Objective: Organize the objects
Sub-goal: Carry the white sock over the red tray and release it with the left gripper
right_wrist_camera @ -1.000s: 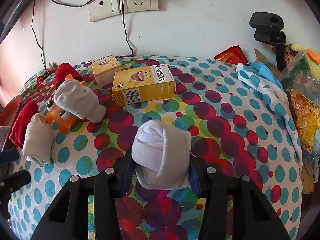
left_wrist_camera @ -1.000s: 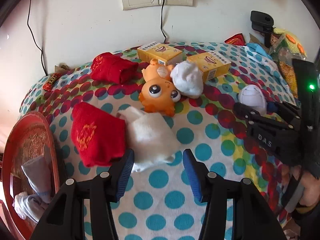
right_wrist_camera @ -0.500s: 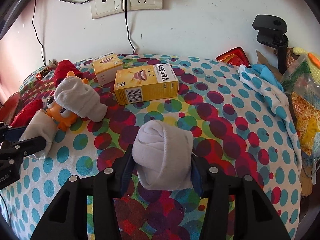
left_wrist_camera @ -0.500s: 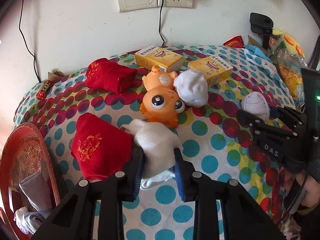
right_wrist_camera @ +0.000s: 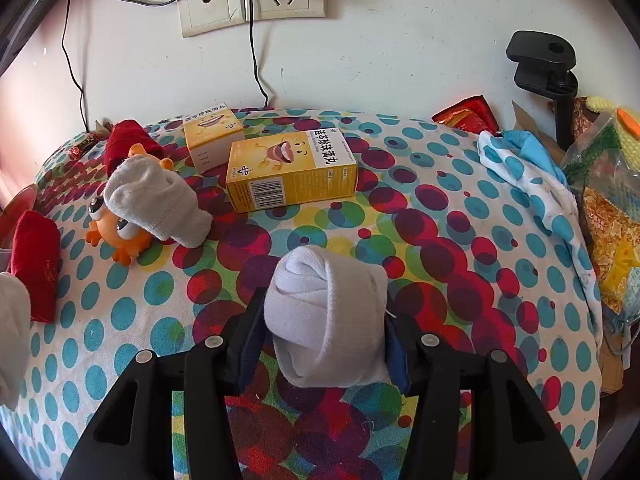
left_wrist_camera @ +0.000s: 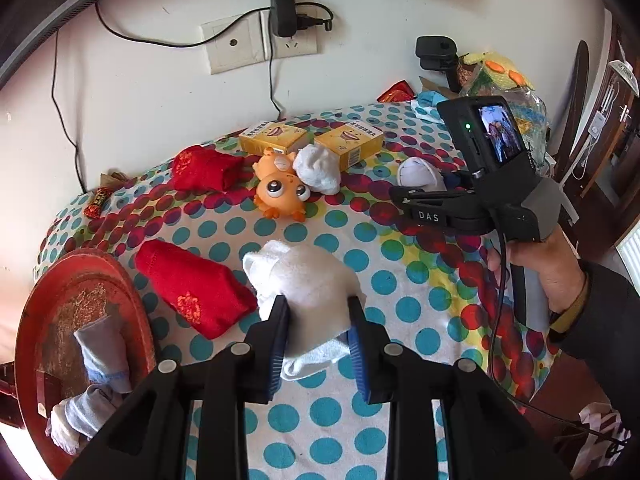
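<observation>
My left gripper (left_wrist_camera: 318,320) is shut on a white rolled sock (left_wrist_camera: 308,280) and holds it above the spotted cloth; a loose end hangs below the pads. This same sock shows at the left edge (right_wrist_camera: 12,320) of the right wrist view. My right gripper (right_wrist_camera: 324,336) is shut on another white rolled sock (right_wrist_camera: 326,304), low over the cloth. From the left wrist view that gripper (left_wrist_camera: 424,196) sits to the right with its sock (left_wrist_camera: 418,174), a hand on its handle. A red tray (left_wrist_camera: 80,280) at the left holds grey socks (left_wrist_camera: 102,352).
A red folded cloth (left_wrist_camera: 192,292) lies beside the tray, and another (left_wrist_camera: 204,168) lies near the wall. An orange toy (right_wrist_camera: 116,232) has a white sock (right_wrist_camera: 156,204) leaning on it. Two yellow boxes (right_wrist_camera: 288,172) (right_wrist_camera: 212,132) stand behind. Bags and a clamp (right_wrist_camera: 548,68) crowd the right edge.
My left gripper closed on the white sock beside the red cloth, then lifted it off the cloth and drew back. The right gripper kept still with its sock.
</observation>
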{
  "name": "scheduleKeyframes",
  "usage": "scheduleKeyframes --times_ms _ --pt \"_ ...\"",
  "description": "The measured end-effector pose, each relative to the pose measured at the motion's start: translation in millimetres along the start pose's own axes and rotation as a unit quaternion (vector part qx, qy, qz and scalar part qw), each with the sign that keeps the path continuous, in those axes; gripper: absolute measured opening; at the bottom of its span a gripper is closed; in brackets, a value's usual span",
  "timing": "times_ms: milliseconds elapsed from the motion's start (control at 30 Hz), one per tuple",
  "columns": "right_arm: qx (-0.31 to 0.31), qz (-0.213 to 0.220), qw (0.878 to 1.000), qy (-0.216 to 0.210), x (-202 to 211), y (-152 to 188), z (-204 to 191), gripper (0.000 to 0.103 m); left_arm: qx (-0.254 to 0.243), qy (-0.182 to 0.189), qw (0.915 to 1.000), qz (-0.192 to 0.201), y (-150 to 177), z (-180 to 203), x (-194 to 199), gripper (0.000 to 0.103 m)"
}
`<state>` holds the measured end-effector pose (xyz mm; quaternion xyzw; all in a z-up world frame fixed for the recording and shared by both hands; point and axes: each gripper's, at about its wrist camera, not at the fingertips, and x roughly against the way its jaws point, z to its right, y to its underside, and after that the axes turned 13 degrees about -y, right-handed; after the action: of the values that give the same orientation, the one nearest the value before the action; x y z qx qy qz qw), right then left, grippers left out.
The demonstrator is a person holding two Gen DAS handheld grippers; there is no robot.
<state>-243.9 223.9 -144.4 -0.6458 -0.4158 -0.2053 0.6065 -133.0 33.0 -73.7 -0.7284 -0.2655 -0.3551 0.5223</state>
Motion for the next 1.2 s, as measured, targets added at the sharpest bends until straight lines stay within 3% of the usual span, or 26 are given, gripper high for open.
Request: scheduleKeyframes --times_ms 267,667,1200 --pt "0.001 0.000 1.000 0.001 -1 0 0 0.050 0.021 -0.019 0.9996 -0.002 14 -32 15 0.029" --pt "0.000 0.001 1.000 0.002 0 0 0 0.050 0.061 -0.086 0.9944 -0.005 30 -105 31 0.029" --pt "0.000 0.001 1.000 0.004 0 0 0 0.050 0.128 -0.165 0.9762 -0.058 56 -231 -3 0.029"
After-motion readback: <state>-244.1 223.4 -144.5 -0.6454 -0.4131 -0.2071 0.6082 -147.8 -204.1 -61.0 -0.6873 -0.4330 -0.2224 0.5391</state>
